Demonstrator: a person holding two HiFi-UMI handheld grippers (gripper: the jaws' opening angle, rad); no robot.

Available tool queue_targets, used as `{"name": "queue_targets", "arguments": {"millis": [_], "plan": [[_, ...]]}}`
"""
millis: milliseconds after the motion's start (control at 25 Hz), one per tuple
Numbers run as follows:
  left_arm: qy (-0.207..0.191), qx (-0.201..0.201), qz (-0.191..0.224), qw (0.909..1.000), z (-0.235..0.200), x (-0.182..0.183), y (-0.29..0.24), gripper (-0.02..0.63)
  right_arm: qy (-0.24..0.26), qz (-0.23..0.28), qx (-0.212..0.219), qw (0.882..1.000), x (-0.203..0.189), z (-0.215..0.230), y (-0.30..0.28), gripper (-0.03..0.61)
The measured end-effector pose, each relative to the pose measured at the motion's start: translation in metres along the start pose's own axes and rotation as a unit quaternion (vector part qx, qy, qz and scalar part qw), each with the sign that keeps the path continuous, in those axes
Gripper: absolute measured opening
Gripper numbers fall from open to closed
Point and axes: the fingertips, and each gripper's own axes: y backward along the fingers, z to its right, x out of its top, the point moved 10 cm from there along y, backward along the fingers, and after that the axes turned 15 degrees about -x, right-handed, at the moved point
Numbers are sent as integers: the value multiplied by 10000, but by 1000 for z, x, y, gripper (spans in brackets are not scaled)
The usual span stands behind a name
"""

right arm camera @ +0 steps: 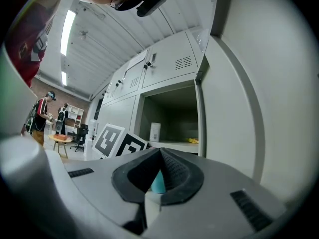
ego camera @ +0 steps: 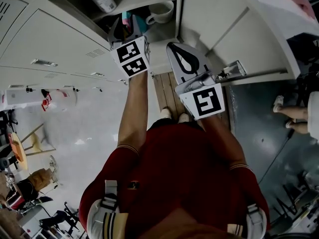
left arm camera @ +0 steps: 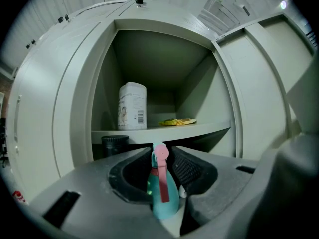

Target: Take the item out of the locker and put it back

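A teal spray bottle (left arm camera: pixel 163 195) with a pink trigger stands between the jaws of my left gripper (left arm camera: pixel 160 152), and both pads press on its body. In the head view that bottle (ego camera: pixel 127 19) and my left gripper (ego camera: pixel 128 31) are at the mouth of the open locker's lower compartment (ego camera: pixel 164 31), beside a white mug (ego camera: pixel 160 11). My right gripper (ego camera: pixel 172 46) hangs just right of it in front of the locker, jaws shut with nothing held. Its tips (right arm camera: pixel 160 152) meet; a bit of teal shows under them.
On the shelf (left arm camera: pixel 164 132) above stand a white canister (left arm camera: pixel 132 106) and a yellow packet (left arm camera: pixel 177 122). A black lidded pot (left arm camera: pixel 114 144) sits below. The locker door (ego camera: pixel 219 19) stands open on the right. A person's legs (ego camera: pixel 291 114) are at the far right.
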Motion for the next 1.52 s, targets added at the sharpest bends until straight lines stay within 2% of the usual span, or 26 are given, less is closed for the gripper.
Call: {"name": "queue_targets", "arguments": {"millis": [200, 960, 1520], "plan": [[67, 62, 69, 9999, -3, -1, -2, 69, 17, -23, -20, 10000, -1, 3, 0, -3], [335, -208, 271, 9989, -3, 1, 13, 64, 33, -6, 10, 10000, 0, -1, 3, -2], [506, -573, 417, 9962, 9, 7, 37, 64, -1, 55, 41, 10000, 5, -6, 15, -3]]}}
